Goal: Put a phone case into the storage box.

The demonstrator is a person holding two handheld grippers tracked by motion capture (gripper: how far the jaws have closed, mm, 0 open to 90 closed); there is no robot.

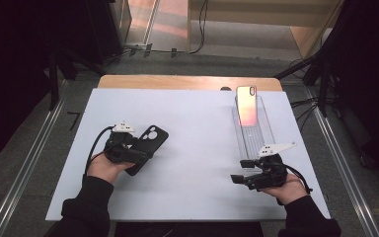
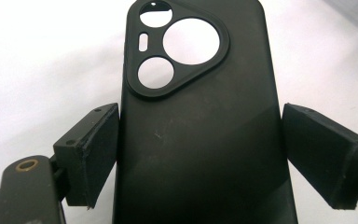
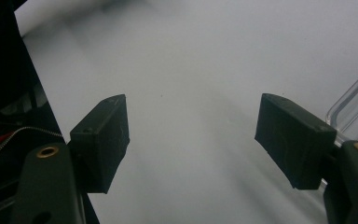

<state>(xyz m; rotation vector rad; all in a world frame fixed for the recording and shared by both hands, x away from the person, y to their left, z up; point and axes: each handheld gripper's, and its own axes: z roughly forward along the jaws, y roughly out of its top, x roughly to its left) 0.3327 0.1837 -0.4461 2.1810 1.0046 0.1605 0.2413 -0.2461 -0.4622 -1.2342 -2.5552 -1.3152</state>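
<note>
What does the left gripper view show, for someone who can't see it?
A matte black rubbery phone case with round camera cut-outs sits upright between the left gripper's two black jaws, which press its long sides. Behind it is the plain white table top.

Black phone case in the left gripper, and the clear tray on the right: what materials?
Black phone case with camera cut-outs: probably soft silicone or TPU, matte, with dull sheen and faint scuffs. Clear long plastic tray: looks like rigid transparent acrylic or similar, glossy; the white table shows through its walls.
</note>
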